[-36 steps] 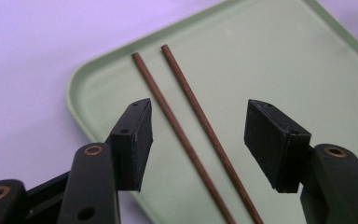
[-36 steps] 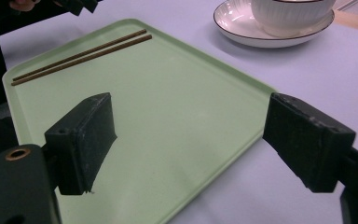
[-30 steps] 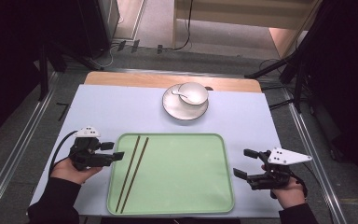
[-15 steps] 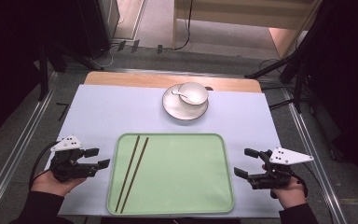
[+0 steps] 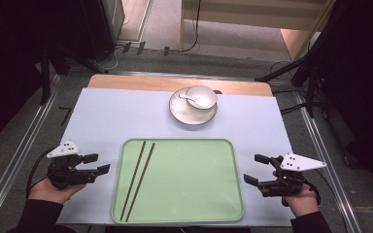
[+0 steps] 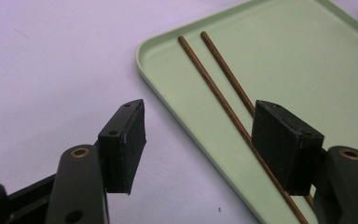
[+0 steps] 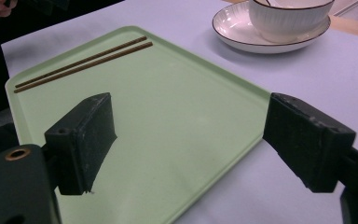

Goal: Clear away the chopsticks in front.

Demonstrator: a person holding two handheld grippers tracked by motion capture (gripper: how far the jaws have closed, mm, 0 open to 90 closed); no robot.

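Note:
A pale green tray (image 5: 189,194) lies at the near middle of the table, with two dark brown chopsticks (image 5: 138,177) side by side along its left part. My left gripper (image 5: 101,162) rests open on the table just left of the tray, its jaws pointing toward the tray. In the left gripper view the open gripper (image 6: 205,135) frames the tray's rim (image 6: 168,88) and the chopsticks (image 6: 214,88), holding nothing. My right gripper (image 5: 251,168) stands open at the tray's right edge. In the right gripper view that gripper (image 7: 186,135) is empty over the tray (image 7: 168,93).
A white bowl (image 5: 201,96) with a spoon (image 5: 188,99) in it sits on a white plate (image 5: 189,116) at the far middle of the lilac mat (image 5: 107,116). The right gripper view has the bowl (image 7: 289,18) and plate (image 7: 242,37) beyond the tray.
My left gripper has drawn back to the left, away from the tray's left edge. The right gripper, the chopsticks and the bowl have stayed put.

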